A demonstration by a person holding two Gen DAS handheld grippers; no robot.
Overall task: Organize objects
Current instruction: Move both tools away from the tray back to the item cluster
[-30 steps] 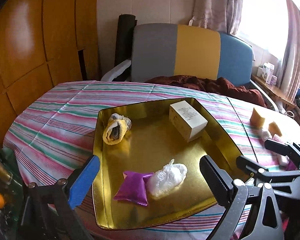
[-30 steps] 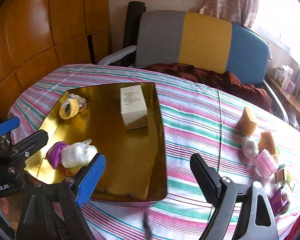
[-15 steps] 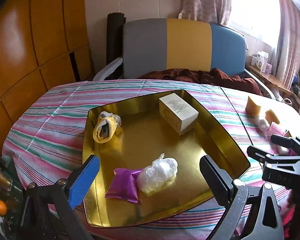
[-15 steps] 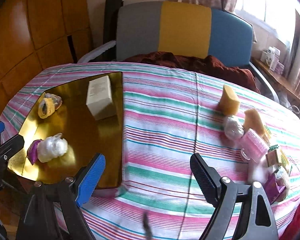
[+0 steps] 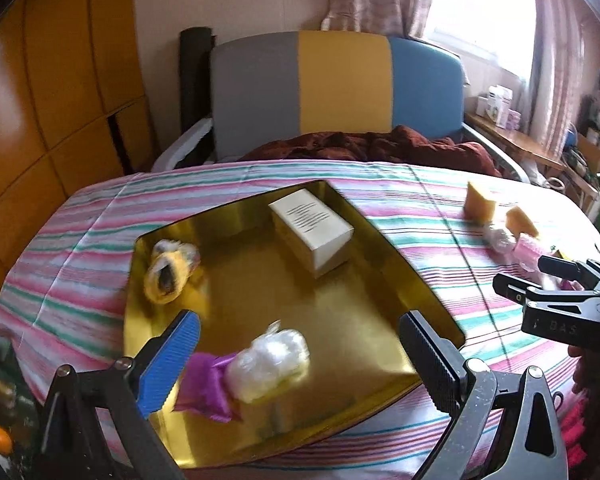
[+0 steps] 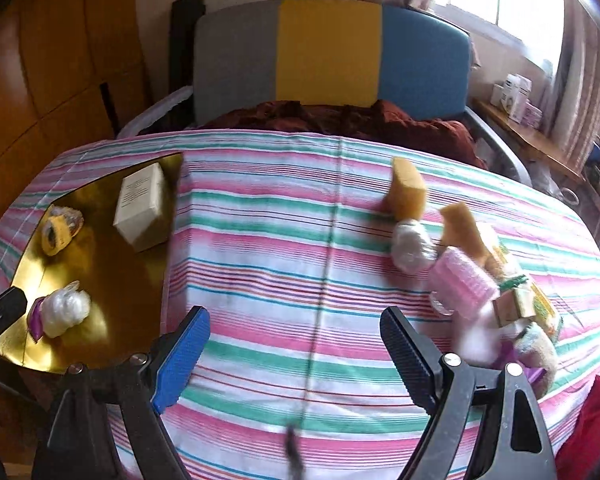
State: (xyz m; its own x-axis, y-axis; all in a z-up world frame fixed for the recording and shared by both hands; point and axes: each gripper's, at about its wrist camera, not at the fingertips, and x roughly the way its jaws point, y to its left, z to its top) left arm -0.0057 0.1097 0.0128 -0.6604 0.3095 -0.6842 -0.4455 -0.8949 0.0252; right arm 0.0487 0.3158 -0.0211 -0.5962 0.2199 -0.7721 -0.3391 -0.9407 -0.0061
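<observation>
A: How is the left gripper held?

B: Its blue and black fingers are spread wide with nothing gripped between them. It is poised low over the near edge of the shiny gold rectangular tray, aimed forward along the table.

A: And what is seen just past its fingers?

B: A clear crumpled plastic bag is lying against a purple foil pouch on the tray. Farther in, a yellow rolled cloth is at the left, and a cream cardboard box is at the far side. Lines of small print are carried on the box top, but they cannot be read.

A: Is any writing legible?

B: Only on the right gripper's body as seen from the left wrist view, where the letters "DAS" are embossed.

A: How is the right gripper posed?

B: It too is opened wide and holds nothing, hovering above the pink, green and white striped tablecloth, well apart from the tray at its left.

A: What is beside it?

B: At its right a cluster is gathered: two tan sponge blocks, a small clear-wrapped bundle, a pink ribbed cylinder and several blurred packets that cannot be identified.
</observation>
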